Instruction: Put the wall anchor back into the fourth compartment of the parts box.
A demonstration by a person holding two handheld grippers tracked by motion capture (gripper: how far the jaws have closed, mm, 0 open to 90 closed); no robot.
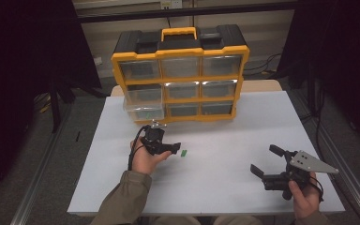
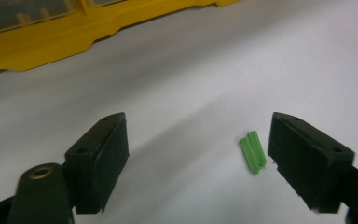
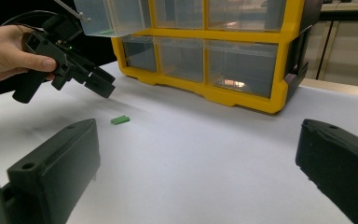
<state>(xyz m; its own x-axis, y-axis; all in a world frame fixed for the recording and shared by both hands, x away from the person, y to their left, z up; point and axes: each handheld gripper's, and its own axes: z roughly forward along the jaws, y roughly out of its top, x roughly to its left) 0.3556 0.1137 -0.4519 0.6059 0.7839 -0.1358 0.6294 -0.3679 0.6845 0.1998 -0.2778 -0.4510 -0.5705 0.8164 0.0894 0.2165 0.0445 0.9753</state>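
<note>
A small green plastic piece (image 1: 183,152) lies on the white table (image 1: 225,136), in front of a yellow and black drawer organizer (image 1: 180,75). My left gripper (image 1: 174,149) hovers just left of the piece, open. In the left gripper view the piece (image 2: 253,151) lies flat between the jaws, close to the right-hand one, and my left gripper (image 2: 198,135) does not touch it. My right gripper (image 1: 266,160) is held open near the front right of the table with nothing between its jaws. Its own view shows the piece (image 3: 120,120) farther off below the left gripper (image 3: 98,81).
The organizer's clear lower-left drawer (image 1: 143,110) is pulled out toward me, with something green inside. Its other drawers are pushed in. The organizer's yellow base (image 2: 51,42) stands close behind the left gripper. Dark floor surrounds the table edges.
</note>
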